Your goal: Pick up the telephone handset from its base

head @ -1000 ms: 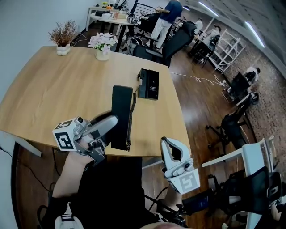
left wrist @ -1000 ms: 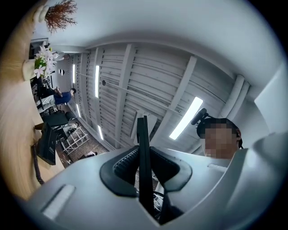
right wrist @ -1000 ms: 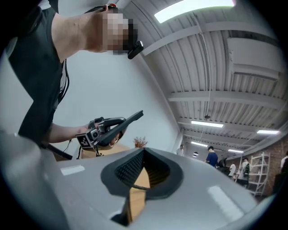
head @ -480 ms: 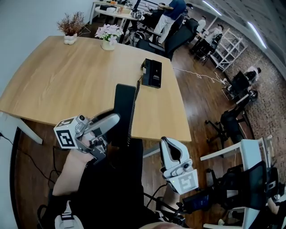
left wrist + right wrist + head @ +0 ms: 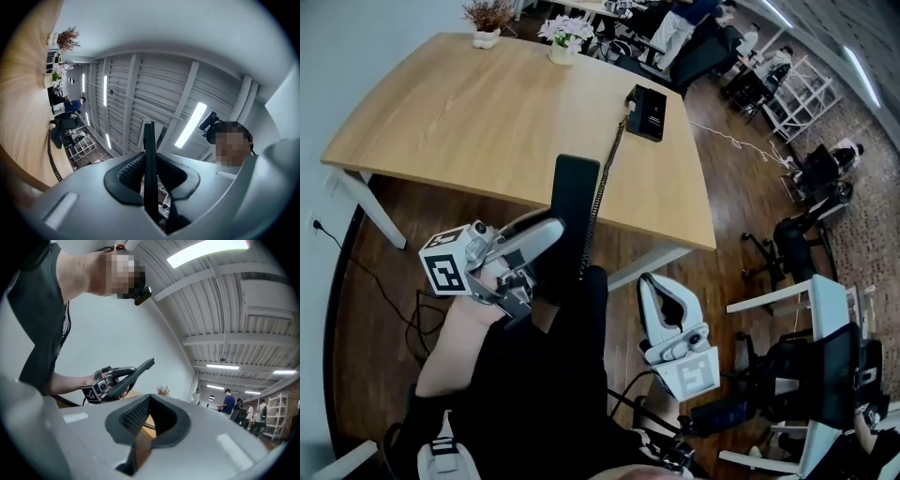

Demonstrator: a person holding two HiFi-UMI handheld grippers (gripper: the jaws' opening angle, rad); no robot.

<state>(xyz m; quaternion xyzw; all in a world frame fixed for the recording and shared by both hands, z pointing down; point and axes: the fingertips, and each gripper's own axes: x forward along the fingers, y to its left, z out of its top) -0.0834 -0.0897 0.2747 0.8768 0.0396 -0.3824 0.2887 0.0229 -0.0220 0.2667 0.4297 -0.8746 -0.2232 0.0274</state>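
My left gripper (image 5: pixel 546 242) is shut on the lower end of the black telephone handset (image 5: pixel 575 192), which tilts upward past the near edge of the wooden table (image 5: pixel 469 112). A coiled cord (image 5: pixel 605 178) stretches from the handset back to the black base (image 5: pixel 649 100) on the far right of the table. In the left gripper view the handset (image 5: pixel 150 150) stands edge-on between the pads. My right gripper (image 5: pixel 664 305) hangs off the table at the lower right, shut and empty. The right gripper view shows the held handset (image 5: pixel 138 370) to the left.
A dried plant (image 5: pixel 487 17) and a pot of flowers (image 5: pixel 565 33) stand at the table's far edge. Office chairs (image 5: pixel 797 248) and white shelving (image 5: pixel 811 89) fill the right side. A person (image 5: pixel 684 14) stands at the back. Dark wood floor (image 5: pixel 394 272) lies below me.
Both grippers have drawn back from the table. The handset, held over the tabletop before, now reaches past its near edge, and the cord has stretched out longer toward the base.
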